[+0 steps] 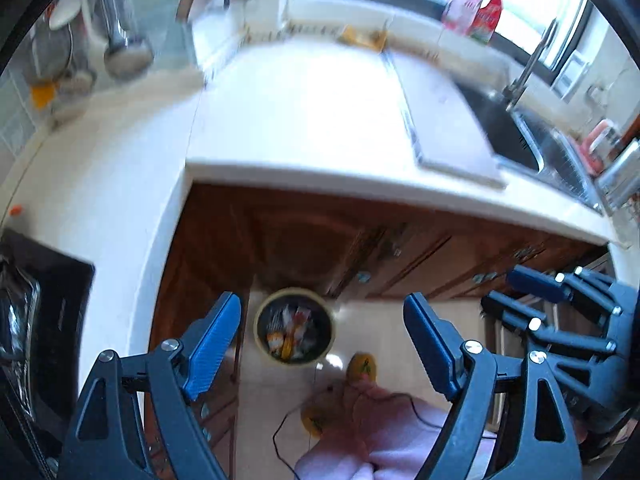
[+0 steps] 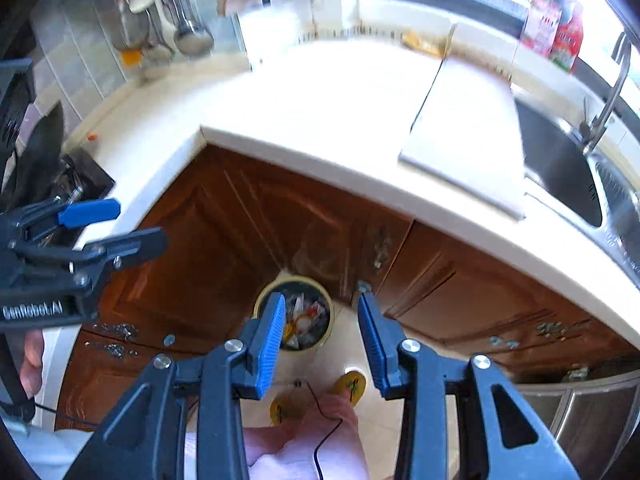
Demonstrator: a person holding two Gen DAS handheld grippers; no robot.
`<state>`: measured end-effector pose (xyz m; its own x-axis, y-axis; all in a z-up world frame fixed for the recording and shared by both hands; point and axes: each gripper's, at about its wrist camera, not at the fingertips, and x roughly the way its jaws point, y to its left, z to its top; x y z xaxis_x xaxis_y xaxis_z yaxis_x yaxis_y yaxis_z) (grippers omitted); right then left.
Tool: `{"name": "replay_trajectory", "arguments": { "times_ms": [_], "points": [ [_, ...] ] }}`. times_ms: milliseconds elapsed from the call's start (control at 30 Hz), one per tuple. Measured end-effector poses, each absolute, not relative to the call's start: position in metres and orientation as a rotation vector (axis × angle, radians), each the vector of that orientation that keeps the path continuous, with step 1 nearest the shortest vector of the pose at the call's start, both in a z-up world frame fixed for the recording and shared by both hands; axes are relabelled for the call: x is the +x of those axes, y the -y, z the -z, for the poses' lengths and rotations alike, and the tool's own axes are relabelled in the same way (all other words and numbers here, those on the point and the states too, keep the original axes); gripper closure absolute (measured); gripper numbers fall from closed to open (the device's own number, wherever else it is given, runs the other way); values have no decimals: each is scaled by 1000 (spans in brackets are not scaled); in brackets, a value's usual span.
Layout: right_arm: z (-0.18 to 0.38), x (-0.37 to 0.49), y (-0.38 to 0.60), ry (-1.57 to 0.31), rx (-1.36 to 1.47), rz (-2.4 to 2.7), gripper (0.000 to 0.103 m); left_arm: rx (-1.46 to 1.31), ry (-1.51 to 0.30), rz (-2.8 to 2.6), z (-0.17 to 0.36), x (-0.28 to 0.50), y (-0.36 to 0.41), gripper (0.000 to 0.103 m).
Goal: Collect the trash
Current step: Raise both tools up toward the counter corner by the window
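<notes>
A round bin (image 1: 295, 327) with a pale yellow rim stands on the floor against the brown corner cabinet; it holds several bits of wrapper trash (image 1: 292, 334). It also shows in the right wrist view (image 2: 308, 316). My left gripper (image 1: 322, 346) is open and empty, held high above the bin. My right gripper (image 2: 322, 334) is open and empty, also above the bin. Each gripper shows in the other's view: the right one (image 1: 532, 296) at the right edge, the left one (image 2: 104, 232) at the left edge.
A white L-shaped countertop (image 2: 320, 108) runs above the cabinets (image 2: 224, 240). A white cutting board (image 2: 468, 140) lies beside a steel sink (image 2: 568, 168) with a tap. Ladles hang on the wall at far left. A yellow scrap (image 2: 424, 42) lies at the back. My slippered feet (image 2: 352, 386) stand below.
</notes>
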<state>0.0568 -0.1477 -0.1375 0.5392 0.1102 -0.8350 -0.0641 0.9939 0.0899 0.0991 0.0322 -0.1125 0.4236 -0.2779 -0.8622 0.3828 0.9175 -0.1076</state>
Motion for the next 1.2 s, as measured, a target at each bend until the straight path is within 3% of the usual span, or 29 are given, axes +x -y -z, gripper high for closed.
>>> {"name": "replay_trajectory", "arguments": {
  "times_ms": [233,367,667,967,1200],
  "points": [
    [72,47,151,-835,5,-96,65,61,-885,446,36,101,-13,12],
    [31,56,166,-755,-7,-53,65,42,-786,448,-2,104,-7,3],
    [-34,119,230,-665,13,1,65,33,-616,410,-75,139,14,1],
    [-64,256,310,-680,165,-109,65,101,-568,287,-87,243,72,1],
    [-36,388,370,-756,263,-126,59,117,-621,181,-73,338,117,1]
  ]
}}
